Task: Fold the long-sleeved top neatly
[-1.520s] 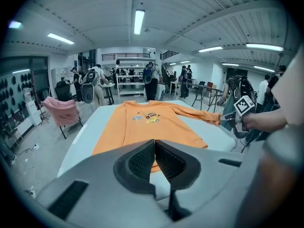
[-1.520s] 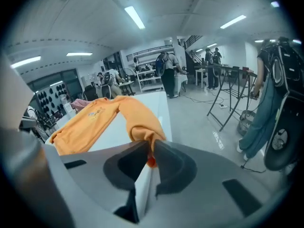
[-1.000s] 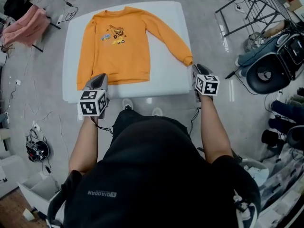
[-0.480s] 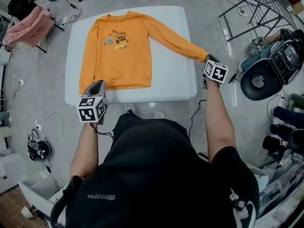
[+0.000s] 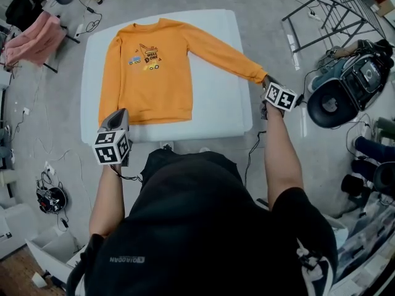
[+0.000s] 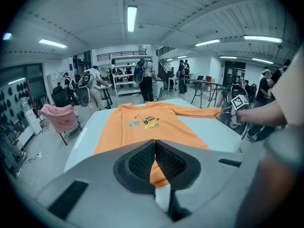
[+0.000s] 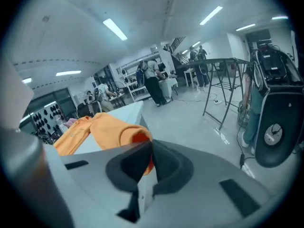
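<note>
An orange long-sleeved top (image 5: 151, 73) with a small print on the chest lies flat, front up, on the white table (image 5: 216, 113). Its left sleeve runs down along the body. The right sleeve stretches out to the table's right edge. My right gripper (image 5: 266, 82) is shut on that sleeve's cuff (image 5: 256, 76), and in the right gripper view the orange cuff (image 7: 118, 129) bunches between the closed jaws (image 7: 151, 148). My left gripper (image 5: 119, 117) is shut just in front of the hem's near left corner. In the left gripper view its jaws (image 6: 155, 144) show no cloth between them, with the top (image 6: 152, 127) beyond.
A pink cloth (image 5: 34, 36) hangs over a chair at the far left. To the right of the table stand a black round case (image 5: 336, 100) and a metal rack (image 5: 333, 11). Cables lie on the floor at left (image 5: 49, 193). People stand in the background (image 6: 145, 80).
My right gripper has carried the cuff out to the right, past the table's edge, and the sleeve now lies stretched straight. The left gripper has shifted slightly left by the hem.
</note>
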Demonstrator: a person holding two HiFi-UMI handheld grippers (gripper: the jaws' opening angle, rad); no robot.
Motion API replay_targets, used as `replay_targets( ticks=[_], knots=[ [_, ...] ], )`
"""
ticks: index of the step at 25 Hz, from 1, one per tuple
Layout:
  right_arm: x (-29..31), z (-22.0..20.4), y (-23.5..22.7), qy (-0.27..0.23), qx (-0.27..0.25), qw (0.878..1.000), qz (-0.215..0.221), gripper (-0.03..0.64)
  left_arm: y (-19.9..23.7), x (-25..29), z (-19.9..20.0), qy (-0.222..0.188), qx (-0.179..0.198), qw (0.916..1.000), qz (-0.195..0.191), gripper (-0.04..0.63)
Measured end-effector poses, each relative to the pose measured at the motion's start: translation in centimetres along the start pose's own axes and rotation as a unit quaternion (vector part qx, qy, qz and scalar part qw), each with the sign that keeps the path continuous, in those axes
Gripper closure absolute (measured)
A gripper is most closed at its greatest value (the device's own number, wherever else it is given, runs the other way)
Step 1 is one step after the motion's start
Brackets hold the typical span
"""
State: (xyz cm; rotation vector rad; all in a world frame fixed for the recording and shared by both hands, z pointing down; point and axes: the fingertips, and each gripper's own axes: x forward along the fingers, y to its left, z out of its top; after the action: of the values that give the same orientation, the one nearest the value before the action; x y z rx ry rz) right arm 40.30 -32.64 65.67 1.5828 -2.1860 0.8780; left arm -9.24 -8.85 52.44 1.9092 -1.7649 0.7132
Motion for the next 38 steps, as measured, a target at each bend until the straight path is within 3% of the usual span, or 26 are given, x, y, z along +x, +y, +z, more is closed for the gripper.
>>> replay_targets(
  ticks=[5,9,12,14,17,20,22,25,27,29,31,35,38],
  knots=[
    [-5.2,4.4,6.1,-0.081,-0.021,0.994,0.070,0.604,-1.2,0.9,2.1,-0.011,0.016,0.9996,-0.019,0.589],
    [-10.0,6.5,12.9,-0.095,-0.014,0.984,0.151,0.604,-4.1,2.0,3.7,-0.026,0.042,0.9972,-0.055,0.589],
    [-11.4,5.8,15.9,-0.085,0.025,0.977,0.196,0.604,-7.2,3.1,4.8,-0.039,0.070,0.9925,-0.092,0.589],
    [-10.2,3.7,14.6,-0.061,0.068,0.981,0.174,0.604,-8.7,3.6,5.2,-0.044,0.078,0.9899,-0.110,0.589],
    [-6.8,-1.6,10.0,-0.001,0.110,0.989,0.099,0.606,-9.7,3.8,4.9,-0.043,0.078,0.9882,-0.124,0.589],
    [-5.2,-5.1,5.9,0.035,0.058,0.997,0.035,0.604,-9.9,3.5,4.0,-0.035,0.080,0.9884,-0.125,0.589],
    [-4.7,-5.9,5.0,0.045,0.006,0.999,0.021,0.604,-9.5,3.4,3.2,-0.028,0.076,0.9895,-0.120,0.589],
    [-4.3,-5.8,4.6,0.044,-0.035,0.998,0.017,0.563,-8.9,3.6,2.3,-0.017,0.064,0.9915,-0.112,0.589],
    [-5.0,-5.3,4.1,0.027,-0.010,0.999,0.015,0.511,-8.5,3.6,1.9,-0.014,0.060,0.9922,-0.108,0.589],
    [-6.7,-4.7,3.6,-0.007,0.035,0.999,0.015,0.506,-8.2,3.5,1.8,-0.015,0.059,0.9928,-0.104,0.589],
    [-8.3,-4.1,4.5,-0.041,0.061,0.996,0.045,0.505,-7.8,3.4,1.8,-0.015,0.057,0.9933,-0.099,0.589],
    [-7.5,-4.8,7.9,-0.035,0.104,0.985,0.132,0.308,-7.4,3.8,1.9,-0.012,0.051,0.9941,-0.095,0.589],
    [-5.8,-5.7,8.4,-0.002,0.143,0.980,0.139,0.221,-7.8,3.6,2.3,-0.016,0.056,0.9937,-0.096,0.589]
  ],
)
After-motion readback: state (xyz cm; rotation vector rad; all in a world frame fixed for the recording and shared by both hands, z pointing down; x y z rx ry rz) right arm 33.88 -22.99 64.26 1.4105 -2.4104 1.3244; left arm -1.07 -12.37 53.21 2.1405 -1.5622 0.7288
